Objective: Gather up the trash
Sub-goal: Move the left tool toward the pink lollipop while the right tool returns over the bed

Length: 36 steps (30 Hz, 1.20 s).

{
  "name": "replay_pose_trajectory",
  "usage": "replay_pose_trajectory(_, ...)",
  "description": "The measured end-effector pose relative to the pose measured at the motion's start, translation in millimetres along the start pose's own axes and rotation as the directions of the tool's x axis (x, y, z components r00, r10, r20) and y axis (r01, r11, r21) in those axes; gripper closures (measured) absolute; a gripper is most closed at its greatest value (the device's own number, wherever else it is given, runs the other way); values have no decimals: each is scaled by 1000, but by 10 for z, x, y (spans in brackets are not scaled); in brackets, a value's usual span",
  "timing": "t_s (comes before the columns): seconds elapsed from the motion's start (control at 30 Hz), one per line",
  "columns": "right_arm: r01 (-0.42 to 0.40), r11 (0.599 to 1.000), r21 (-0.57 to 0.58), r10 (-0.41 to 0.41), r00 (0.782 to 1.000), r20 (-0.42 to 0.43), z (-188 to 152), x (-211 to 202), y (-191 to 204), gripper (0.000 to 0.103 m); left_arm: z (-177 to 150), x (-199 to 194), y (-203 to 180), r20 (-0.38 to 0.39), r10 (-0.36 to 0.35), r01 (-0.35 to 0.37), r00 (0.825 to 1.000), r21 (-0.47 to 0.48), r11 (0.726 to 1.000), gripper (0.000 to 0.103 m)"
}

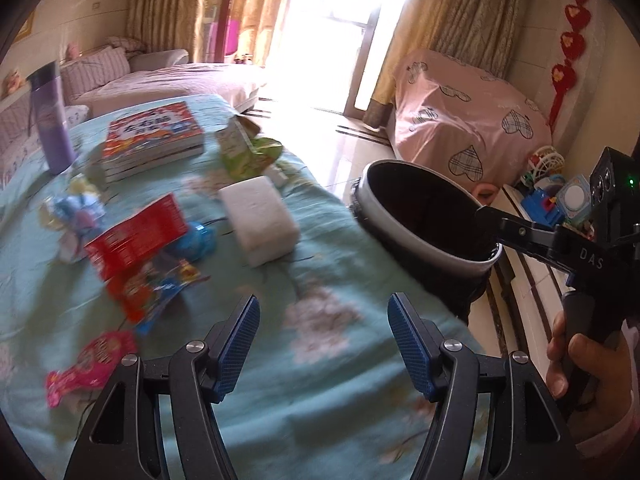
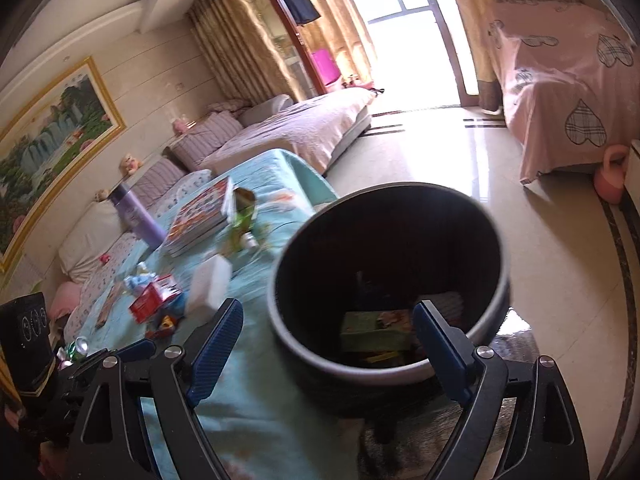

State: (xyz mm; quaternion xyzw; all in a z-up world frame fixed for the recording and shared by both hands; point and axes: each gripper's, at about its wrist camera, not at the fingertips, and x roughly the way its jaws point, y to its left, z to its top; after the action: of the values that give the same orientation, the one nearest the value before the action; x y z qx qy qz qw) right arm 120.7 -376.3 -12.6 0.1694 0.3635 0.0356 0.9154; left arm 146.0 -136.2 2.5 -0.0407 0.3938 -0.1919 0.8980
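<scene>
While green box [image 2: 370, 330] and other scraps lie in bin [image 2: 392, 372] beside table [image 1: 320, 360], both left gripper [image 1: 322, 344] and right gripper [image 2: 328, 348] gape empty; red packet [image 1: 132, 236], pink wrapper [image 1: 90, 364], green wrapper [image 1: 248, 152] left uncollected.

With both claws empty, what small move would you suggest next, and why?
Probably reach the left claw toward the red wrapper on the blue cloth. Both claws are open and empty, the right claw hangs over the bin, and wrappers remain on the cloth.
</scene>
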Motion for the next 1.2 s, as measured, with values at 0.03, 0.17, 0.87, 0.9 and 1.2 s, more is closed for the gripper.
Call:
replay_pose_trajectory(0.03,-9,1000,-8,9,1000,-4,-23,9,73,14,-35,-57,40,3,5,-5,1000,-6,1000,37)
replay_pose_trajectory(0.17,-48,998,-46,46,998,-34,-141,91,398,12,-165,-265,243,12,31,-30,999,-29,999,37)
replay_pose_trajectory(0.87,-106,980,-166,81,986,-147,-450,603,1252,9,-484,-778,1186,-3,165,-165,986,-53,985,26)
replay_pose_trajectory(0.9,-107,980,-165,82,985,-150,-440,626,1260,9,-477,-766,1205,-9,169,-169,986,-40,985,26)
replay_pose_trajectory(1.2,-112,980,-163,85,983,-165,-355,811,1300,9,-362,-518,1180,-45,193,-184,980,146,972,25)
